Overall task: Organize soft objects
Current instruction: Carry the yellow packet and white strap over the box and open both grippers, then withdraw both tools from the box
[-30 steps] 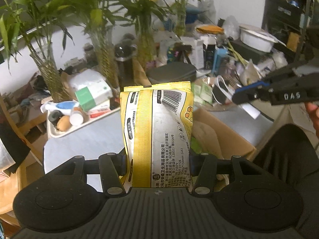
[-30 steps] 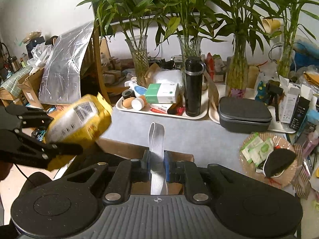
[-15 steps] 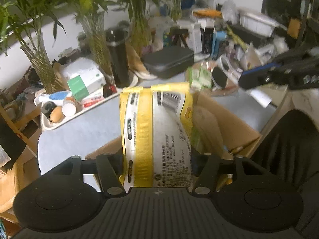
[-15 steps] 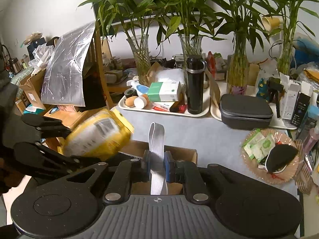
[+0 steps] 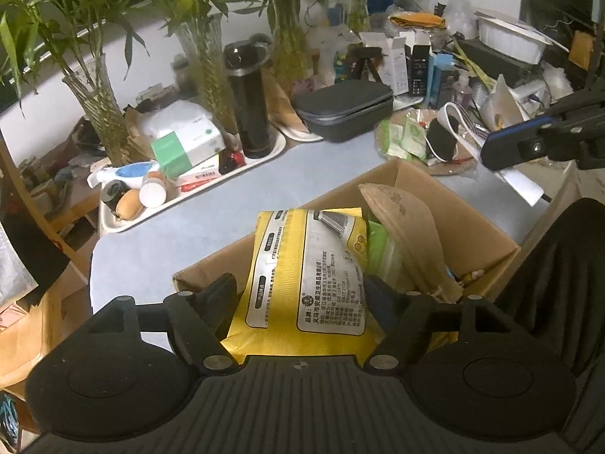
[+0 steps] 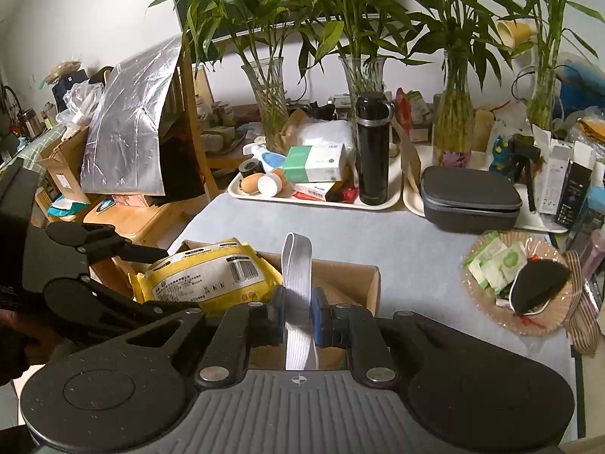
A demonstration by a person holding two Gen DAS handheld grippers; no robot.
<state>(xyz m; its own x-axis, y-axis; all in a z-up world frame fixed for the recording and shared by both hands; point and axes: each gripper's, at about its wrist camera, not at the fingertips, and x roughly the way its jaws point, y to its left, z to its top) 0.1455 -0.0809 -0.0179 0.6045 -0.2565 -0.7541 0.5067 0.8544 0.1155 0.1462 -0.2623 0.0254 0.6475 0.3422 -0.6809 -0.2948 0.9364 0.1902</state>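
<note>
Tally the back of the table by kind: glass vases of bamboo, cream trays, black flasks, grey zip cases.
Glass vases: 4
Cream trays: 2
Black flasks: 1
Grey zip cases: 1
Total: 8

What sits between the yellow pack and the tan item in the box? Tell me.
A green pack lies between yellow pack and tan item: left wrist view.

Both wrist cameras are looking forward and down along their own fingers, close over the box [image 5: 423, 181] — the left one facing its inside, the right one facing the table [image 6: 397, 242] beyond. Both are sharing the box, tray [image 5: 189, 204] and flask [image 6: 372, 147].
</note>
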